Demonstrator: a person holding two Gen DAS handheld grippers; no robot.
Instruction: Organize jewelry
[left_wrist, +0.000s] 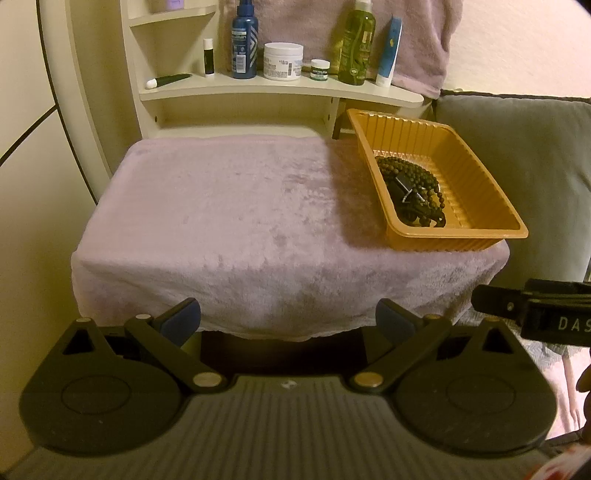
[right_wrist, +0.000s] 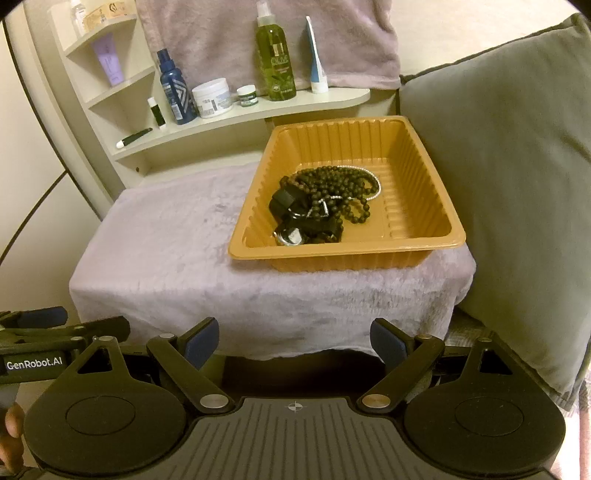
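Each black tool (right_wrist: 293, 341) has blue-padded fingers (right_wrist: 201, 341), silver pivot screws, round housings and white "GenRobot.AI" lettering.

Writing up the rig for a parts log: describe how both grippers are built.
Both match: the left gripper and right gripper have black linkage arms with silver pivot pins, round black discs, ribbed grey bodies and blue finger pads. White lettering: "GenRobot.AI" on the left gripper's side, "DAS" on the right's.

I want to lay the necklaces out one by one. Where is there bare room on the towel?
The towel is bare left of the tray, up to the shelf, plus a strip along its front edge. Crowded: the tray's middle, where beads and a watch tangle.
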